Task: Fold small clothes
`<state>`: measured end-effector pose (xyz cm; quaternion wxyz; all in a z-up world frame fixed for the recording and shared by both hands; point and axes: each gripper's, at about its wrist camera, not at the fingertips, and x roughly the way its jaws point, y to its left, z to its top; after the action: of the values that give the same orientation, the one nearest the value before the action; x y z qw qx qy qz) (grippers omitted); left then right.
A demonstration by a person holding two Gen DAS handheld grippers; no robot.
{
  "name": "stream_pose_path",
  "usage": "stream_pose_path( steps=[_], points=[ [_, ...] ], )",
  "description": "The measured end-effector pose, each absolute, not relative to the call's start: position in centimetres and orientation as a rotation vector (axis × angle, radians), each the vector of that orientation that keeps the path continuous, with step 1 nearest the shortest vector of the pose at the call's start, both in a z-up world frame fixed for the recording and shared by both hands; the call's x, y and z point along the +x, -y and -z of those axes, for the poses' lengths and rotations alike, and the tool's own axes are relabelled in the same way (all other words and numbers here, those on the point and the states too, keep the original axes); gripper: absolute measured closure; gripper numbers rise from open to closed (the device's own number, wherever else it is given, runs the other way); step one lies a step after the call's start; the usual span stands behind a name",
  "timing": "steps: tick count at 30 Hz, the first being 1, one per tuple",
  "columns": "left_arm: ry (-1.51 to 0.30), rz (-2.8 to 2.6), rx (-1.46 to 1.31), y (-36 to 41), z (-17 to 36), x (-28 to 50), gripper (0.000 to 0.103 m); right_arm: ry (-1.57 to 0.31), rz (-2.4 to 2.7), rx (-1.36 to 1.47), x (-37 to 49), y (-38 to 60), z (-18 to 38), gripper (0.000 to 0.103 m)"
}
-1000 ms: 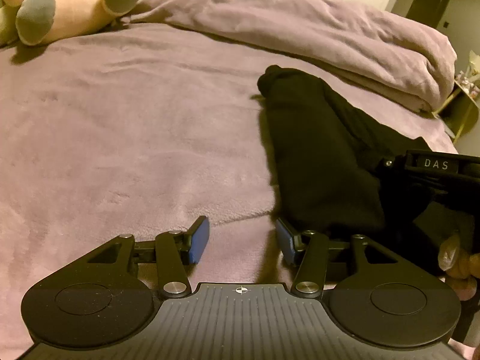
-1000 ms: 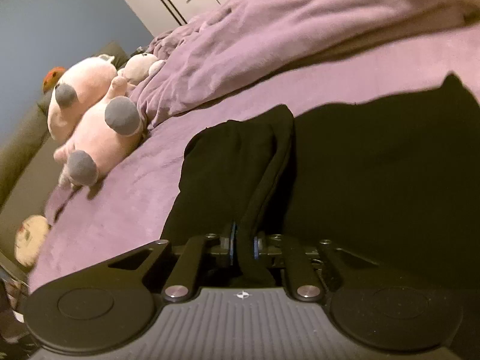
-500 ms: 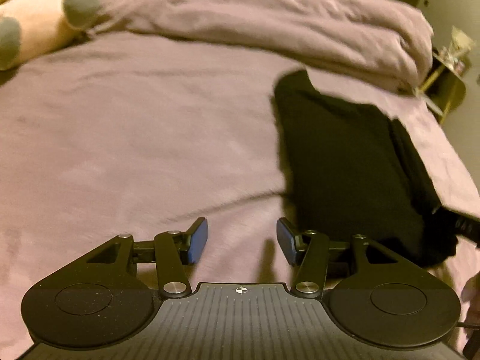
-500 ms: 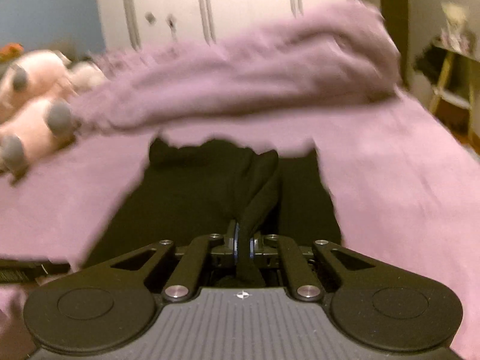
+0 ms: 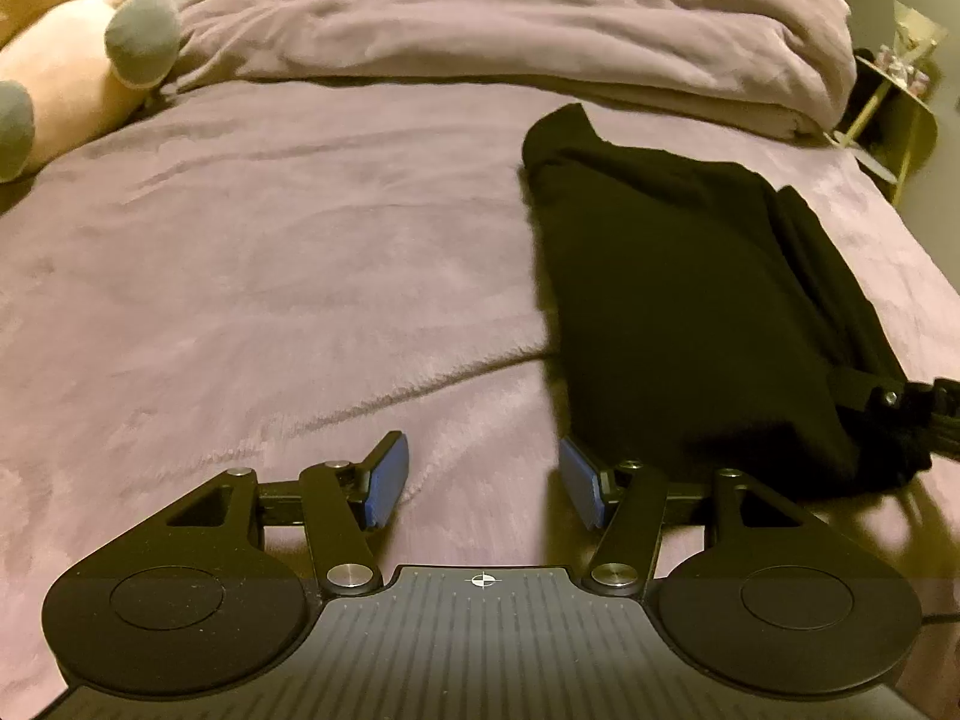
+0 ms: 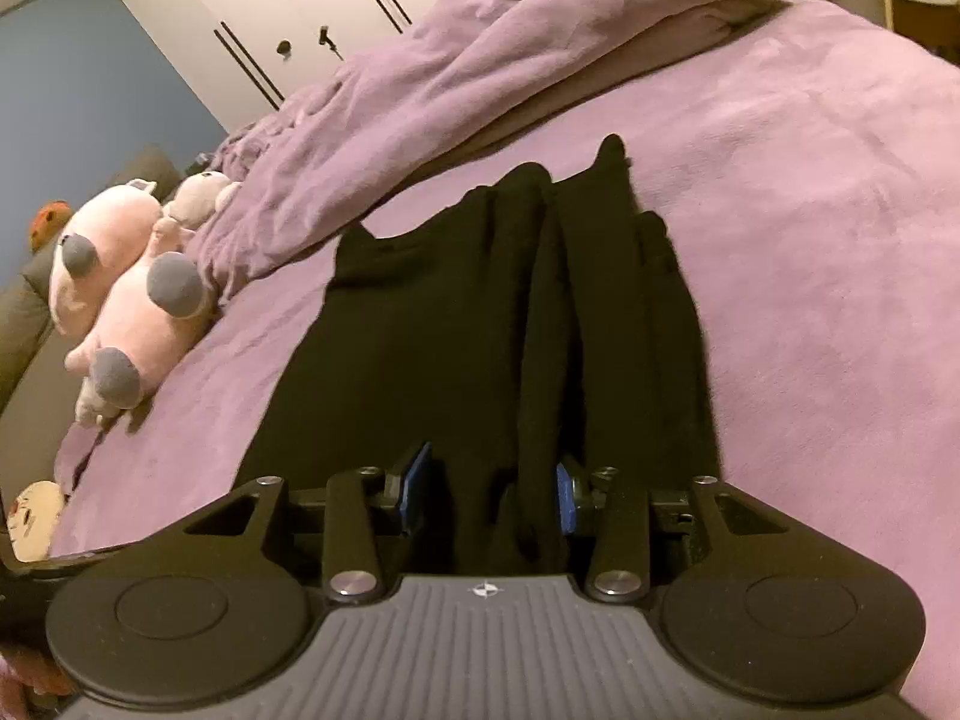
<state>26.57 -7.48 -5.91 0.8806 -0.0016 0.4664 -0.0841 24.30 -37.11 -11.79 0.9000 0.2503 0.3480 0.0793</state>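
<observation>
A home bedroom: a wide bed under a fuzzy mauve blanket, a rumpled mauve duvet heaped along its far side, pink plush toys with grey feet, and white wardrobe doors behind.

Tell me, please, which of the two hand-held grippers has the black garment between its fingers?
The right hand-held gripper: its opening jaws straddle the black garment. The left hand-held gripper has only bedcover between its fingers.
</observation>
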Motion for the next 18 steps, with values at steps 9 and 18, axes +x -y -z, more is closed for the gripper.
stream_pose_path(
  steps=[9,18],
  points=[
    [-0.984,0.198,-0.048,7.3,5.4,25.7,0.041,-0.618,-0.077,0.422,22.5,36.5,9.2,0.094],
    [-0.987,0.247,-0.109,7.1,5.2,25.8,0.04,-0.684,0.042,0.301,22.1,37.3,10.9,0.098]
  ],
)
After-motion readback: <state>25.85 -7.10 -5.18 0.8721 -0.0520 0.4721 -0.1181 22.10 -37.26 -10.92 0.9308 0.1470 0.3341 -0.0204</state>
